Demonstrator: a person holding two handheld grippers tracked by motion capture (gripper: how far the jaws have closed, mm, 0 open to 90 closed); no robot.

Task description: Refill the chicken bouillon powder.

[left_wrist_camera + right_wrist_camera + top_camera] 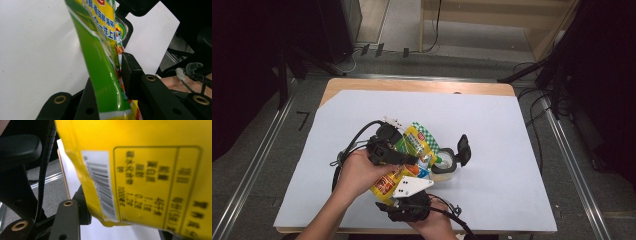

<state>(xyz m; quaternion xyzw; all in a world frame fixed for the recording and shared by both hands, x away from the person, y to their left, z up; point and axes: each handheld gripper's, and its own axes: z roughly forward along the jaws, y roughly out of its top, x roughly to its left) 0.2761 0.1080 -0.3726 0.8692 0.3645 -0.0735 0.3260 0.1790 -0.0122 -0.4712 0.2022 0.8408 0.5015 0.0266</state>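
Two grippers hold one yellow-and-green pouch (409,157) between them above the middle of the white sheet (492,125) that covers the table (412,86). The left gripper (404,150) comes in from the left and is clamped on the pouch's upper half; in the left gripper view the film (105,75) runs up between its two black jaws, which press it from either side. The right gripper (404,182), with its grey plate on top, comes in from the near edge and reaches the pouch's lower, orange-printed end. In the right gripper view the yellow back panel with its barcode (100,185) lies close over the left jaw, but the other jaw is cut off at the frame edge, so whether the pads press the film cannot be told.

The pouch's long axis runs from near left to far right, tilted, with its far end pointing at a small clear container (446,162) whose black lid (463,149) stands open just to the right. The pouch's mouth appears to sit just at or over that container's rim, which is the relation that any pour or squeeze would depend on. The left gripper is nearer to the container.

The pouch's tip is partly hidden behind the left gripper, and the container's contents are too small to make out.
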